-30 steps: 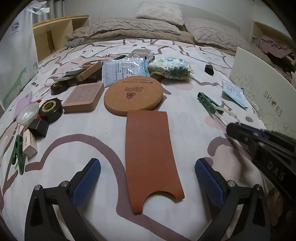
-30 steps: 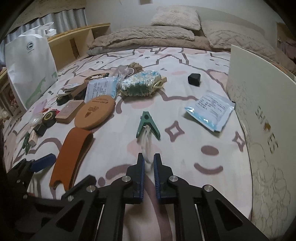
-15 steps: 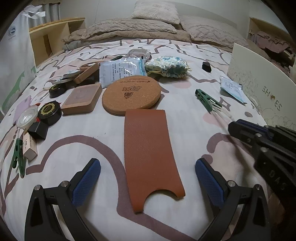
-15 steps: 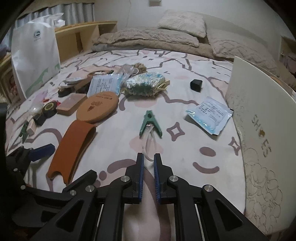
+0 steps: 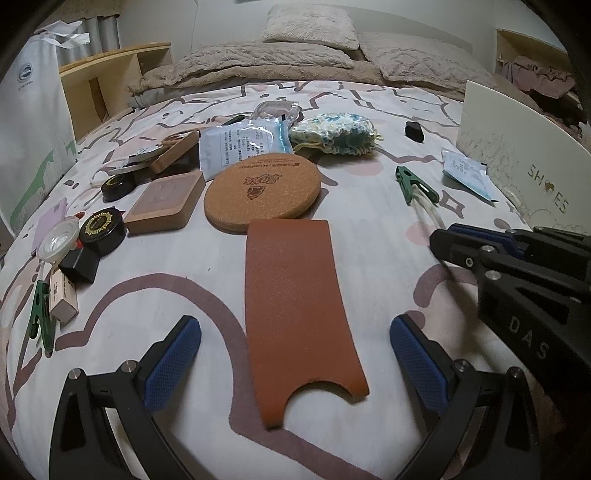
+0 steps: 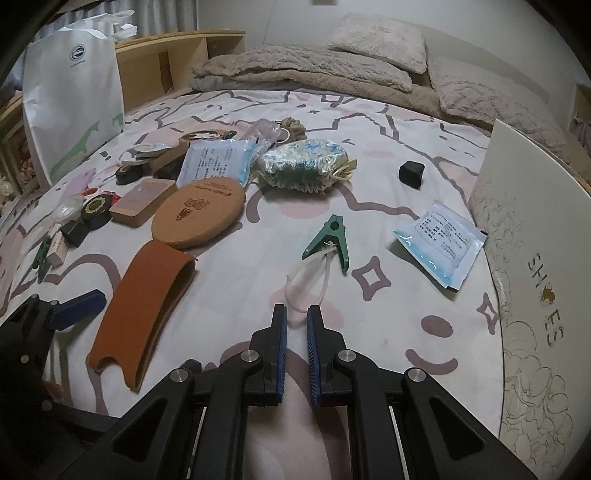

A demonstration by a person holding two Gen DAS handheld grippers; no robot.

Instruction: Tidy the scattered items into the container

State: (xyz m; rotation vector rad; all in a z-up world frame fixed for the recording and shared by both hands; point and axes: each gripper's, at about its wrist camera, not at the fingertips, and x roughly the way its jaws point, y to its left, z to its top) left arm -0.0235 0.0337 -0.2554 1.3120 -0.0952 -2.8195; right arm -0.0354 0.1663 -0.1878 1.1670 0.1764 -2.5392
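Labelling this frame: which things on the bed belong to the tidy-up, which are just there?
Job:
shoe box
green clip
cork mat
brown leather sleeve
floral pouch
blue packet

Just there:
pillows
white bag
shelf

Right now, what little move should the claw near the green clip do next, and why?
Probably lift a little toward the shoe box. The right claw looks shut on the white loop tied to the green clip, which lies on the bedspread. A small lift should show whether the clip comes along. The left claw is open over the brown leather piece.
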